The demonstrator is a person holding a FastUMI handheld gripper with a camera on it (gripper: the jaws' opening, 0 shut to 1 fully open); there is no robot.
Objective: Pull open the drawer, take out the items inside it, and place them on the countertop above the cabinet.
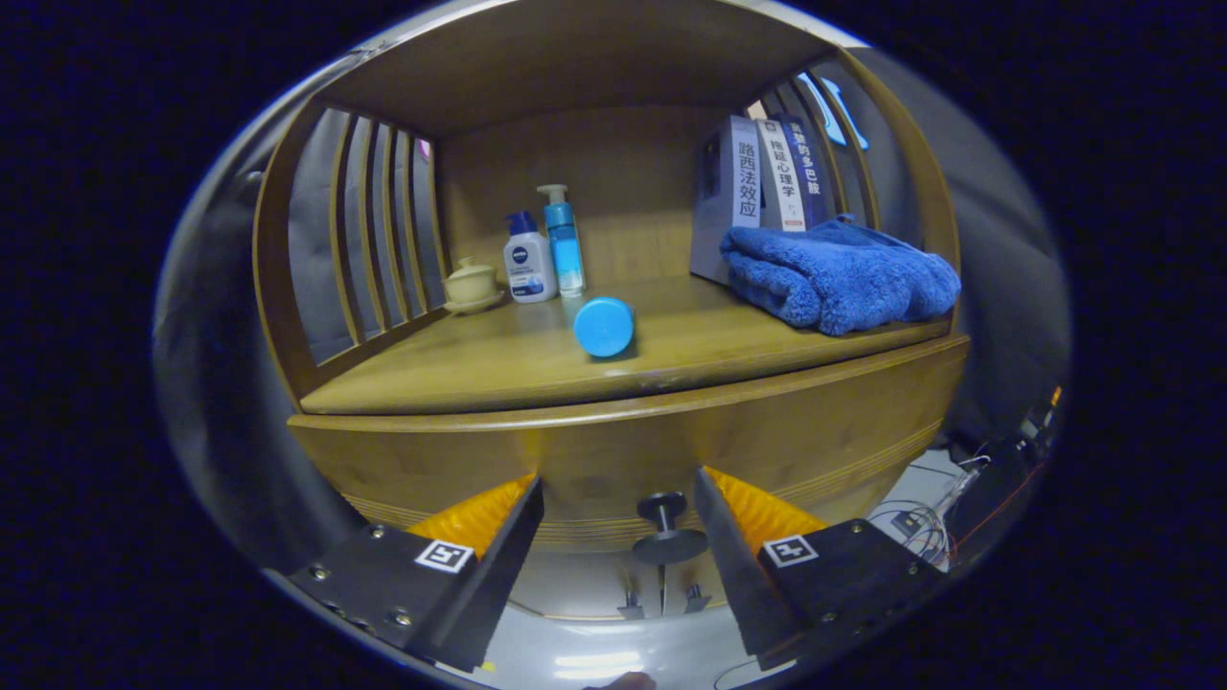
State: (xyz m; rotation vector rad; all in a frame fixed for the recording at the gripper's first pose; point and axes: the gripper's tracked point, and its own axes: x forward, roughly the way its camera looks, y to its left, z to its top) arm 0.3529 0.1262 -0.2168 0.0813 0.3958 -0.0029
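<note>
Gripper (618,522) wide open, empty, fingers flanking drawer knob (664,529); drawer (633,455) unopened, next step likely close and pull.

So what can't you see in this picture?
- Inside the drawer: its shut wooden front hides whatever is in there.
- The books: their lower parts sit behind the blue towel.
- The cables on the floor: too small and dark to follow.
- The knob sits between the open gripper fingers; whether either touches it is unclear.
</note>
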